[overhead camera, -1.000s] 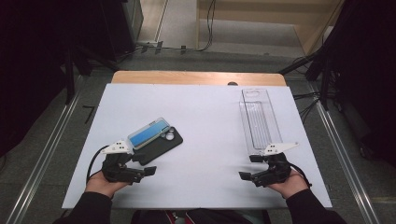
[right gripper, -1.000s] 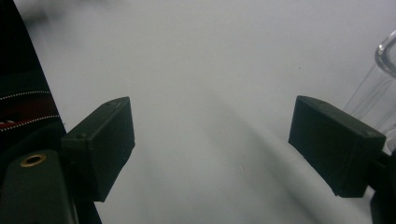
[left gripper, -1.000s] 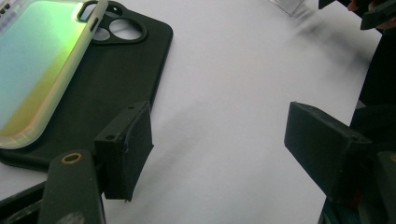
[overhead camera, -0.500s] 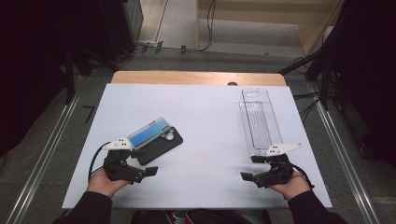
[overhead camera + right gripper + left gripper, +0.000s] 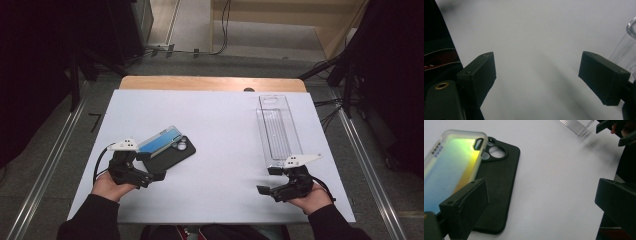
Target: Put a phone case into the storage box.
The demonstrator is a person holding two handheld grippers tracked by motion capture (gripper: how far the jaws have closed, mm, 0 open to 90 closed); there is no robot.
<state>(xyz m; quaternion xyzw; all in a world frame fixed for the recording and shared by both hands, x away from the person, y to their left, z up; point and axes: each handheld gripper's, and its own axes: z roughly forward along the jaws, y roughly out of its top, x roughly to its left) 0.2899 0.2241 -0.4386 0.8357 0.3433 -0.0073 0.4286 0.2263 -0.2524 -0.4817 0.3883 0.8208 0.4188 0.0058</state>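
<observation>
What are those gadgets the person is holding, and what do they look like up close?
They are two hand-held grippers. The left gripper and right gripper are both black, each with two blocky, square-ended fingers with small screw holes. A pale grey three-cornered plate sits on top of each, and a black cable trails from the body. The person wears dark long sleeves.

This looks like a lab or test room. A white table (image 5: 220, 115) stands on a grey floor (image 5: 60, 150), with metal rails (image 5: 367, 165) on both sides. Cables (image 5: 220, 30) lie on the floor behind, and dark stands (image 5: 75, 75) rise around the table.
</observation>
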